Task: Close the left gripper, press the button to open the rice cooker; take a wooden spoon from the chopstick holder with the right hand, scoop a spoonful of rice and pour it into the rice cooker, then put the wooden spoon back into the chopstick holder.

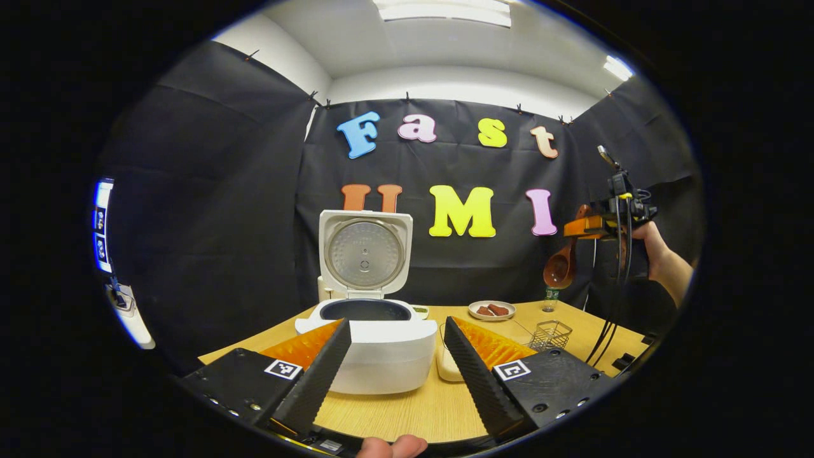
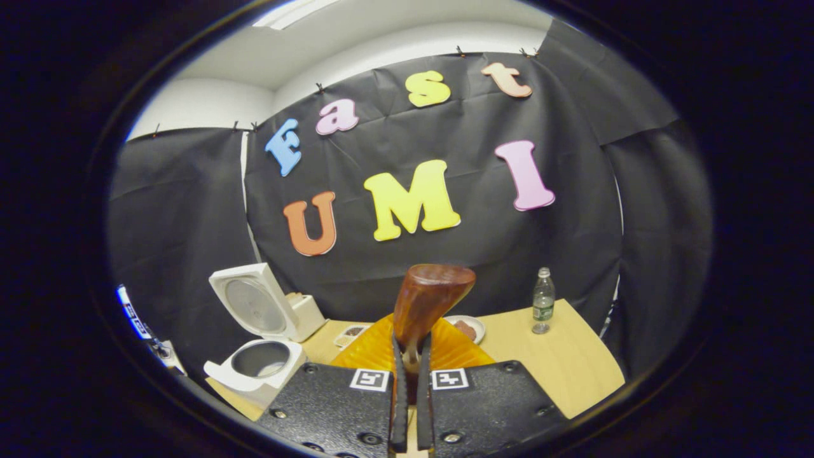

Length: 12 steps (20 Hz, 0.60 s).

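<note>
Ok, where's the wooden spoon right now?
The wooden spoon is clamped in the right gripper, held in the air; in the left gripper view it hangs bowl-down at the right, above the wire chopstick holder.

Wooden table point(image 1: 407, 413). Small plate point(image 1: 491, 310) with brown pieces at the far edge. Plastic bottle point(image 2: 543, 301) upright near the back corner, well apart from the plate. Ceiling light point(image 1: 442, 9) lit overhead.
</note>
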Tool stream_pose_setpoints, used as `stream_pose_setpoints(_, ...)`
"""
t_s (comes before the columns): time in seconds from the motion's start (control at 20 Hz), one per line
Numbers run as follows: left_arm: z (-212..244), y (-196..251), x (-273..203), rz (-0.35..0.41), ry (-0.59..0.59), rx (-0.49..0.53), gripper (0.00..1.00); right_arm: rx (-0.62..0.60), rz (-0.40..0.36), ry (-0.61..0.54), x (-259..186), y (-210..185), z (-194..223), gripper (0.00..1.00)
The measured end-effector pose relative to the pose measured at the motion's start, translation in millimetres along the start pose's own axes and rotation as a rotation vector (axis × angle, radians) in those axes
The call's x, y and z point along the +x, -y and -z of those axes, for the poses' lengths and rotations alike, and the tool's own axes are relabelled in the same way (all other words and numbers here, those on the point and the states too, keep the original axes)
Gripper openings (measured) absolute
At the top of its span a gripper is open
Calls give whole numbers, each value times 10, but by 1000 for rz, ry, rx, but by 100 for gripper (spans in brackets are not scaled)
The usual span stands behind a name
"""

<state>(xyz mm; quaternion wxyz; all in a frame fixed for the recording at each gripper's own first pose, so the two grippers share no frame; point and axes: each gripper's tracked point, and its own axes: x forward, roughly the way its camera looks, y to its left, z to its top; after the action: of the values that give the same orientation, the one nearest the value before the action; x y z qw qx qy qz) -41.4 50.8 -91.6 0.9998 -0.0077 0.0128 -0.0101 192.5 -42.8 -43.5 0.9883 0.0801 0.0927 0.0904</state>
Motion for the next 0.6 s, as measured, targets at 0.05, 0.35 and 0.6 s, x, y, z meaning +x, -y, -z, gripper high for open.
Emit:
stream_pose_setpoints(0.05, -16, 11, 0, -3, -2, 0, 94, 1, 3, -10, 14, 39, 80, 11)
stream_pose_setpoints(0.35, -16, 29, 11, -27, -17, 9, 94, 29, 53, -72, 157, 423, 662, 11)
stream_pose_setpoints(0.6, -37, 31, 27, -31, -17, 9, 94, 71, 94, -101, 256, 622, 1059, 11)
